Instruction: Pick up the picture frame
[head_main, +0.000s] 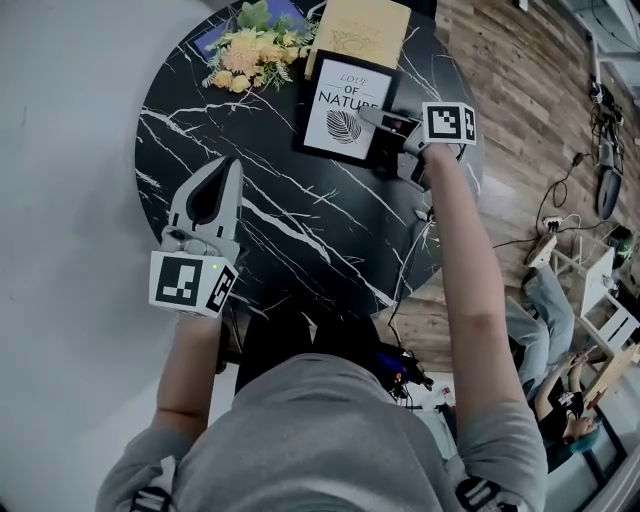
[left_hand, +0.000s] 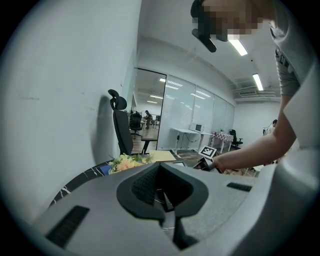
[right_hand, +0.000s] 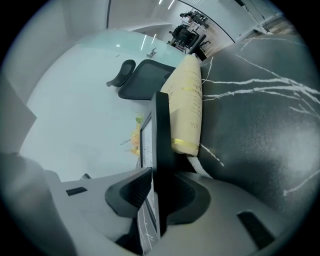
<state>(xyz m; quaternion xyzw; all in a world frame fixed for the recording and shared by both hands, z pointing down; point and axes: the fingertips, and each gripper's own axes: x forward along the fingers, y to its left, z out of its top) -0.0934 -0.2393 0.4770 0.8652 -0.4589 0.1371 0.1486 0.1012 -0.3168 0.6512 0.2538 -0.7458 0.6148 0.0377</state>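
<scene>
The picture frame (head_main: 343, 108) lies at 12 o'clock on the black bench (head_main: 300, 235). Its long axis runs 12 to 6, and its top edge points away toward the tan book (head_main: 360, 30). The right hand-held gripper (head_main: 385, 122) is clamped partway closed on the frame's 3 o'clock edge. The left hand-held gripper (head_main: 232, 165), at 8 o'clock, has its jaws together and holds nothing.

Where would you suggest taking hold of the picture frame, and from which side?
Its thin right edge, approached from the right: the picture frame lies face-up, the book crowds its far end, flowers its left. The right tool pinches there.
</scene>
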